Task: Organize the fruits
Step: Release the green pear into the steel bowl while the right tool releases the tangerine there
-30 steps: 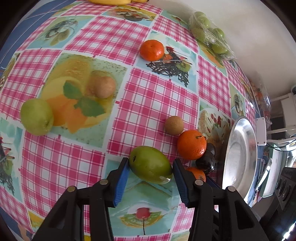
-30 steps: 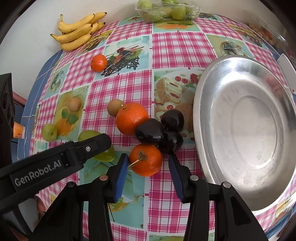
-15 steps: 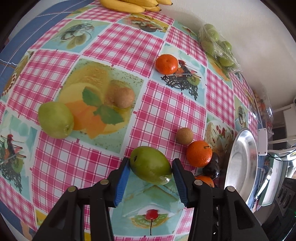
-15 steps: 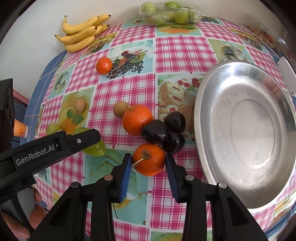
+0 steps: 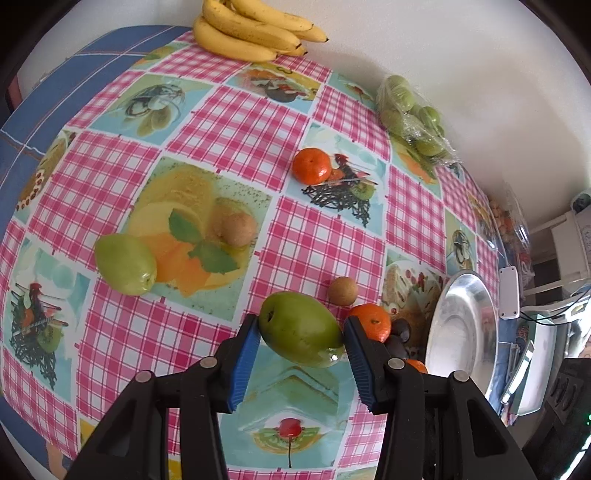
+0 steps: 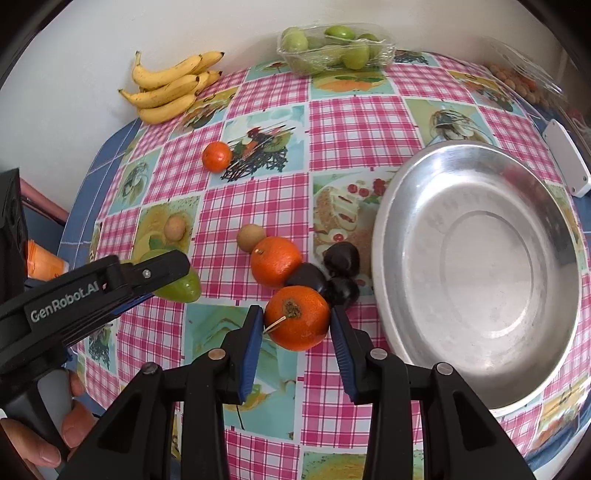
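My left gripper pinched a green mango across its width, both blue pads pressed on it, fruit lifted clear of the tablecloth. My right gripper likewise clamped an orange w/ stem end facing the cam, pads tight on both flanks, held just above the cloth. Right behind that orange, in the right wrist view: three dark plums bunched together, touching a second orange, and a small brown round fruit touching that orange on its far side. Steel tray sat just right of the plums, nothing in it. Left wrist view showed a green pear-like fruit well to the left on a printed square, another small brown fruit near it, and a mandarin further back, apart from the rest. At the table's far edge against the wall: banana bunch at the left corner, a wrapped pack of green fruit to the right. A bag of small reddish items sat at the far right corner; contents too blurred to ID. White flat box lay beyond the tray. My left hand gripped the handle at lower left of the right cam.
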`<state>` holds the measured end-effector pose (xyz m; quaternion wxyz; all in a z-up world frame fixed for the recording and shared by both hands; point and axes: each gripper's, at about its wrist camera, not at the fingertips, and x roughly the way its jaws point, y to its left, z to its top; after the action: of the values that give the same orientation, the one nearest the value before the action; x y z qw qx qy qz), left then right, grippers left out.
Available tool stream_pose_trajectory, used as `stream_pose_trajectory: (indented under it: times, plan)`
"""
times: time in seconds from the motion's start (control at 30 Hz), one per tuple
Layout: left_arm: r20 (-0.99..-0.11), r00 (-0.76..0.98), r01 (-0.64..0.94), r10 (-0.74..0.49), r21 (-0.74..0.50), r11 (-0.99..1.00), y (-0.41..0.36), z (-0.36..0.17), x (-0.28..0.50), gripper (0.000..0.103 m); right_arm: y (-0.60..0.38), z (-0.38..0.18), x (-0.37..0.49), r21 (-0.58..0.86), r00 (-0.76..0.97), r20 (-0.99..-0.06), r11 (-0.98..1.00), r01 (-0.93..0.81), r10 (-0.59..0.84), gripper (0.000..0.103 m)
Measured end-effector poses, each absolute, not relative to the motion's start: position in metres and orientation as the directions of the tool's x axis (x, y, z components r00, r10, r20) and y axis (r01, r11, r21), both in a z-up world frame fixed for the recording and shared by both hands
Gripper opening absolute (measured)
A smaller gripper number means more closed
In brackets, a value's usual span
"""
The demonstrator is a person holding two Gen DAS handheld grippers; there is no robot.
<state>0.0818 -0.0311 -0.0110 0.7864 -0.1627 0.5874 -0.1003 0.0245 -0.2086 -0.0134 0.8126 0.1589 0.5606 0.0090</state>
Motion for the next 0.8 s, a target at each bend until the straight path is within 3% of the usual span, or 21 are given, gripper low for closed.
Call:
stream_pose_trajectory:
  times: [0.8]
  plan:
    - [-0.869, 0.233, 0.38, -0.436, -0.331, 0.864, -0.178, 0.001, 0.041, 0.05, -0.347, -0.016, -0.016, 0.28, 0.391, -0.918, 0.807, 0.519, 0.067, 0.039]
